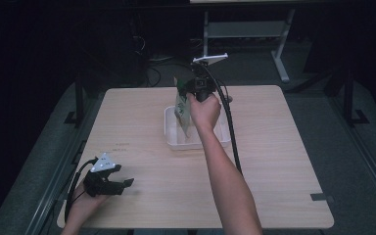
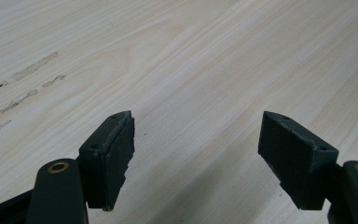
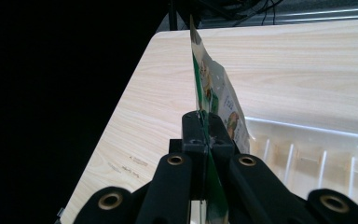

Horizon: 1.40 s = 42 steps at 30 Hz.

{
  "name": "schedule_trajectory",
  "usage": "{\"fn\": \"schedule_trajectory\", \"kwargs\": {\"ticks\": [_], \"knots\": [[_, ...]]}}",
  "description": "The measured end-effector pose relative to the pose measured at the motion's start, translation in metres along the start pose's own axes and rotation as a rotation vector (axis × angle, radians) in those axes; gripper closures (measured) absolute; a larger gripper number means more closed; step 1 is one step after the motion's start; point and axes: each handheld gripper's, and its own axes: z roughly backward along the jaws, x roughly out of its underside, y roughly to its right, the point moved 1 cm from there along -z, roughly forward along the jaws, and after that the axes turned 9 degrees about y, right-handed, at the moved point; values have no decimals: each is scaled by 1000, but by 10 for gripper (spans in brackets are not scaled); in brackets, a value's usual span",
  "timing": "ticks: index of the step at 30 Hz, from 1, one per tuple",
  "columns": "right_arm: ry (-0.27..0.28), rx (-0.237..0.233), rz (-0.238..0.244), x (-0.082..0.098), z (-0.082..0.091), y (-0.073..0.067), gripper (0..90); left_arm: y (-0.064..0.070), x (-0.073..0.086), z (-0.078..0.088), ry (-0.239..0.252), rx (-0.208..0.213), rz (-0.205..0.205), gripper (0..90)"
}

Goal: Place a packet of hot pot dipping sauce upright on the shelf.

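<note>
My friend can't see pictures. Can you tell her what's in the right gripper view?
The right gripper has its two black jaws shut on the edge of a green and white packet, held up on edge. Behind it are a pale wooden table and, at lower right, a clear plastic tray.

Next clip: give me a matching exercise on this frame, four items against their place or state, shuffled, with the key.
Items:
1. left tongs
2. right tongs
3. green-and-white pouch
4. white tray

States:
A. sits on the table beyond its middle
B. open, low over bare wood near the front left corner
C. hangs pinched over the tray
D. clamped shut, raised above the table

Pairs: 1-B, 2-D, 3-C, 4-A
</note>
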Motion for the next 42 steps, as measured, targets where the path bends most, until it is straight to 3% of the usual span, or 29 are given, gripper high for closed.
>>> {"fn": "schedule_trajectory", "kwargs": {"ticks": [29, 39, 42], "knots": [[-24, -22, -17, 2, -28, -9, 891, 0, 0, 0, 2, 1, 1, 264], [-34, 9, -3, 1, -30, -4, 892, 0, 0, -1, 3, 3, 1, 264], [-51, 58, 2, -1, -29, 2, 891, 0, 0, 0, 3, 2, 1, 264]]}}
